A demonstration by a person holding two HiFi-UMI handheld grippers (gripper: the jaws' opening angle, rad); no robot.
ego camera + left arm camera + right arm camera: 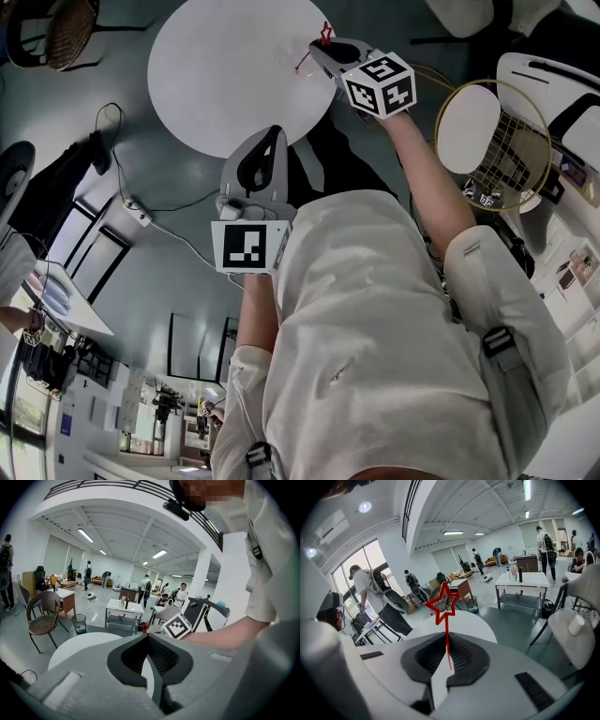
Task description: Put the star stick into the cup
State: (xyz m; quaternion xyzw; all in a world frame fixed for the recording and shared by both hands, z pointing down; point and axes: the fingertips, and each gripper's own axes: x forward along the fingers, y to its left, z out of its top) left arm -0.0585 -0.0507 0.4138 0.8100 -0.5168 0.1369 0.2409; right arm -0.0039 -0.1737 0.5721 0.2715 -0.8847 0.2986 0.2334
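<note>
Two grippers are in your hands, and only one carries anything; your right gripper has its jaws nearly together, pinched on the thin shaft of the red star stick. In the right gripper view the stick stands upright between the ribbed pads, with the open star well above the jaw tips. In the head view that same gripper reaches over the edge of the round white table, and the stick sits at its tip, above the tabletop. A faint clear shape on the table just beside the stick may be the cup, though the glare there is too strong for you to be sure. Your left gripper has its jaws closed on each other with nothing between them; in the head view it hangs over the table's near edge, well apart from the right one.
</note>
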